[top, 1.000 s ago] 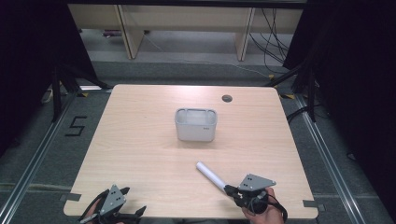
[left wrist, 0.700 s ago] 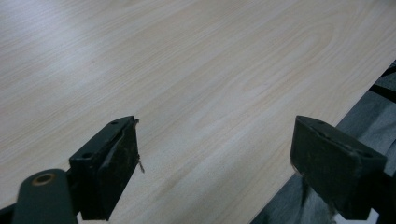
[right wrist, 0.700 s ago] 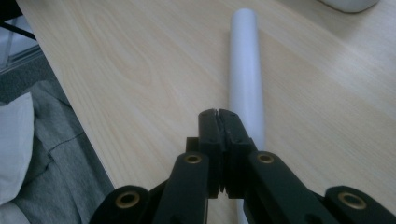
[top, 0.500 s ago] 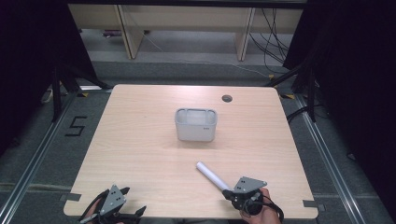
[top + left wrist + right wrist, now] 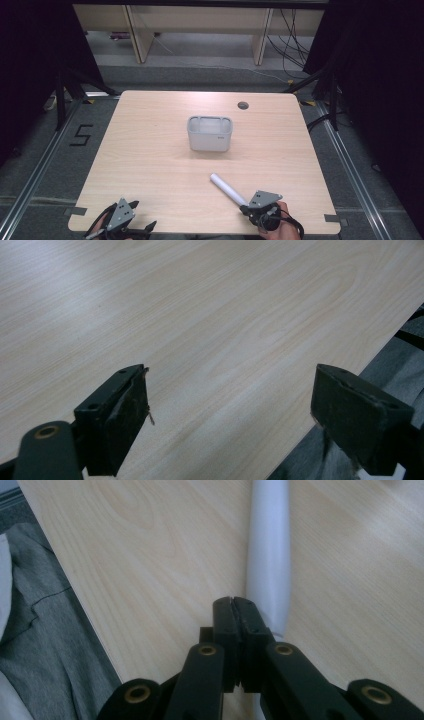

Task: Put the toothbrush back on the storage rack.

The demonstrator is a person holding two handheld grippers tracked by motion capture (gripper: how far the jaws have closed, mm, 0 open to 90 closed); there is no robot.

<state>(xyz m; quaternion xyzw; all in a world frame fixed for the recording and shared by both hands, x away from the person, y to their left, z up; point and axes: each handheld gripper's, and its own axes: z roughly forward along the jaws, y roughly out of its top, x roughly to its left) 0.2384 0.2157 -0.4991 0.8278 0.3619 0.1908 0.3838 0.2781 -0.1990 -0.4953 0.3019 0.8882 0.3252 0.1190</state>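
A white tube [image 5: 227, 189] lies slantwise on the wooden table [image 5: 150, 165], near the front right. My right gripper [image 5: 246, 208] is at the tube's near end. In the right gripper view the jaws of the right gripper [image 5: 233, 605] are pressed together with nothing visible between them, and the white tube [image 5: 269, 555] runs away just to their right, touching the right jaw's side. My left gripper [image 5: 125, 216] rests at the front left edge of the table. In its own view the left gripper [image 5: 230, 410] stands wide open over bare wood.
A pale grey open bin [image 5: 210, 134] stands in the middle of the table. A dark round cable hole [image 5: 243, 105] sits near the far edge. Grey cloth [image 5: 45, 630] shows past the table's front edge. Shelving and cables stand beyond the table.
My right gripper has shifted a little to the left along the front edge, toward the tube's near end. The tube, the bin and the left gripper have kept their places.
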